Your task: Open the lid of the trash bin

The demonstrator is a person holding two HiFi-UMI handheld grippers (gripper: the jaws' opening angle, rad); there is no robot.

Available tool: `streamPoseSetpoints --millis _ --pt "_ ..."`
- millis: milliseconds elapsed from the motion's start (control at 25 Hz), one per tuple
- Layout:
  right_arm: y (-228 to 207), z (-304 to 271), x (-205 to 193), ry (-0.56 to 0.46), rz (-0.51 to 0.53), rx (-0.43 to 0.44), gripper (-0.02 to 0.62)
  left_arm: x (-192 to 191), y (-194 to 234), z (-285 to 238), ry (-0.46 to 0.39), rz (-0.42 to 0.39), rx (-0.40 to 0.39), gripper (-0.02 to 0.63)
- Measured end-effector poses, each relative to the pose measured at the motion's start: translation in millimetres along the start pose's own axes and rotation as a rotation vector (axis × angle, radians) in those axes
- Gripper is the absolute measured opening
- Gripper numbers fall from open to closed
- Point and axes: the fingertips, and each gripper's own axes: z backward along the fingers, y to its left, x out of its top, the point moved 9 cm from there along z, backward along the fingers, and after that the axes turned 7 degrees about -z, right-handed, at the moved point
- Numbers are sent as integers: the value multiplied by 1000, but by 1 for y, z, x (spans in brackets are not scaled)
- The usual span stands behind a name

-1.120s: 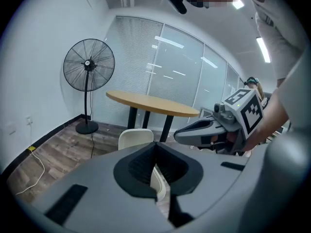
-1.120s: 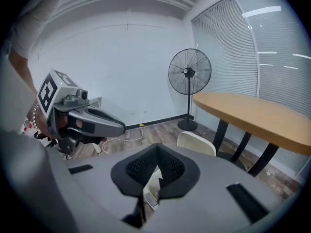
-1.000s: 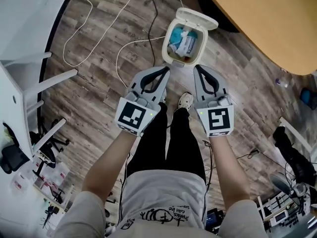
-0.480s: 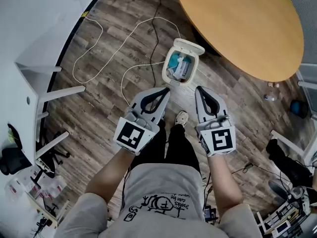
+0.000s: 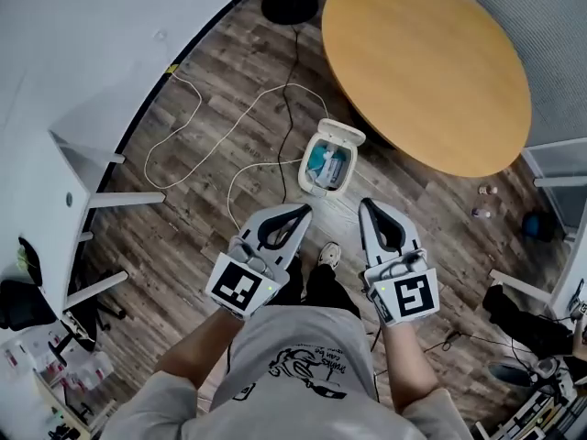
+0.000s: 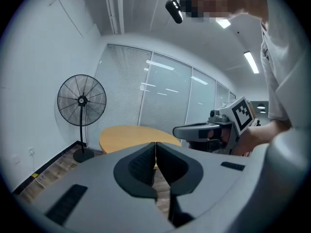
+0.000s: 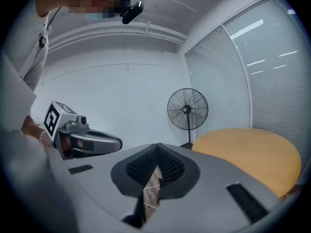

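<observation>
The small white trash bin (image 5: pixel 327 161) stands on the wood floor beside the round table, its lid (image 5: pixel 341 134) flipped up and back, with blue and white rubbish showing inside. My left gripper (image 5: pixel 305 210) and right gripper (image 5: pixel 365 204) hang side by side well above the floor, short of the bin, and neither touches it. Both are shut with nothing between the jaws. In the left gripper view the left gripper (image 6: pixel 155 145) has its pads pressed together, and the right gripper (image 7: pixel 157 147) is the same in its own view. Neither gripper view shows the bin.
A round wooden table (image 5: pixel 426 62) stands just beyond the bin. White and black cables (image 5: pixel 240 122) loop over the floor to the bin's left. A standing fan (image 6: pixel 81 101) is by the wall. A white desk (image 5: pixel 64 136) lies left, and clutter (image 5: pixel 527 314) right. My shoe (image 5: pixel 326 255) is below.
The head camera has risen and the bin now looks smaller and farther away. Both grippers have lifted up and back from the open bin, still shut.
</observation>
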Motion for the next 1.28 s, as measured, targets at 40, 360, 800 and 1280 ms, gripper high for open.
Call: streamPoseSetpoints --millis 40,360,800,1280 --pt "4 7 9 -15 3 3 6 8 -3 5 -5 -6 -1 20" --pt "30 55 61 -99 38 11 6 65 -27 37 -84 -57 -4 20" --pt "62 93 108 -169 88 53 5 114 -56 62 -163 -87 -13 21" --pt "80 113 127 -208 125 60 5 139 -66 84 -199 -128 12 21"
